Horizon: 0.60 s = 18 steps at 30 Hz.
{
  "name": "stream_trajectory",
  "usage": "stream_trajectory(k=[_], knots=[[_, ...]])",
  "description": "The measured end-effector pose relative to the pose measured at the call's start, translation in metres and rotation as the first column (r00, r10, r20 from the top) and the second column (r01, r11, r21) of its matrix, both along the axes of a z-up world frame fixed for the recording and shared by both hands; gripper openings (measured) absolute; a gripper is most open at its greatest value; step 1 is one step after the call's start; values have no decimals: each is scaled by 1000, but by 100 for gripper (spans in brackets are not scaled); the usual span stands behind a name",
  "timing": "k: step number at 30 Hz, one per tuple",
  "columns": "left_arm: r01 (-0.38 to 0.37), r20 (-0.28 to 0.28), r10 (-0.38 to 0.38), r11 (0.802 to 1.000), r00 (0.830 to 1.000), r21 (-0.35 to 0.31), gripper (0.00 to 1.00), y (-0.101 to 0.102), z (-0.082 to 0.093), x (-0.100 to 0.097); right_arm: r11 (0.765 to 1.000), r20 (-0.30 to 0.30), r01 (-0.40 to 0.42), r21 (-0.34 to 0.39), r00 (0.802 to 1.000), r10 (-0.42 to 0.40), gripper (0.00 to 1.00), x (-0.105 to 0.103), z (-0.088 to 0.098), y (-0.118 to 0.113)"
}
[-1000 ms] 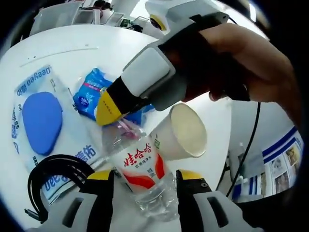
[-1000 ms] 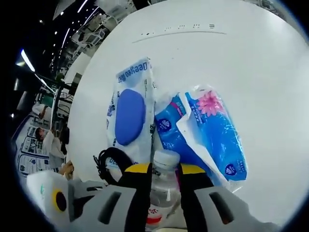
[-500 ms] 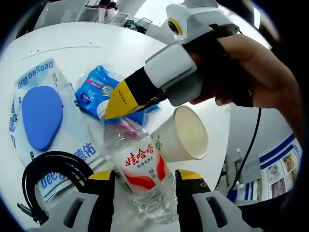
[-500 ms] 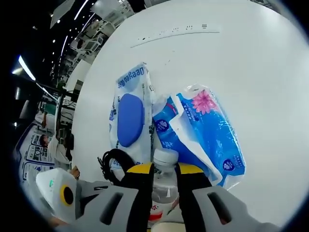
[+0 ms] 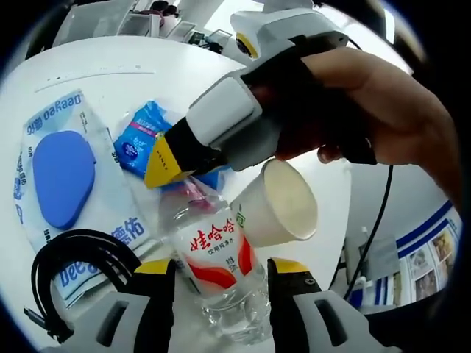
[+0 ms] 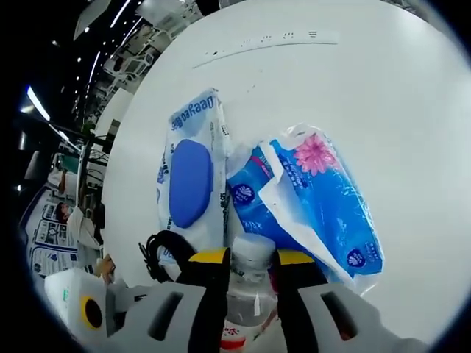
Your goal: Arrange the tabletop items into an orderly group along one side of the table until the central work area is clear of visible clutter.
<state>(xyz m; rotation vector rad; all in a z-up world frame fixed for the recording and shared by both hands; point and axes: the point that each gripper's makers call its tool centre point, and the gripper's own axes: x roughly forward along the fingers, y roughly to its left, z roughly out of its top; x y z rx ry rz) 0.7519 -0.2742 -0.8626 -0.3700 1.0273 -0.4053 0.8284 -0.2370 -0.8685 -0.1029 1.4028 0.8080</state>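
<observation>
The round white table (image 6: 383,95) spreads wide under everything, and across it lies the long wet-wipes pack (image 6: 190,180) with its blue oval lid, flat on the surface, its edge touching the blue tissue packs (image 6: 316,206) just beside it, the one with the pink flower lying on top of its neighbour. In the left gripper view the same wipes pack (image 5: 62,184) sits left of the tissue packs (image 5: 140,140), and a person's hand (image 5: 368,110) comes in from the right, wrapped round the right gripper (image 5: 163,163), whose yellow-tipped jaws are clenched on the neck of the clear water bottle (image 5: 221,265). That bottle, red-and-white label facing up, lies between the left gripper's (image 5: 221,276) jaws, which sit close against its sides; whether they actually clamp it I cannot tell. From the right gripper view the right gripper (image 6: 249,259) has its jaws pinching the bottle (image 6: 249,287) just under its white cap. A white paper cup (image 5: 276,206) rests on its side, touching the bottle. A coiled black cable (image 5: 70,268) lies over the near end of the wipes pack.
</observation>
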Motion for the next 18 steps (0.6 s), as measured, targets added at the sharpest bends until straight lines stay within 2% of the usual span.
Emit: stream_trajectory(k=[13,18], knots=[[8,1,-8,1000,1000,-2,49,0,0,-1,1000,-3,6,2,1000,-6,18,-1,0,1],[9,8,-9,1000,1000,4,48,-1,1,-1,999,3,40,22,999,-40,18,-1,2,-1]])
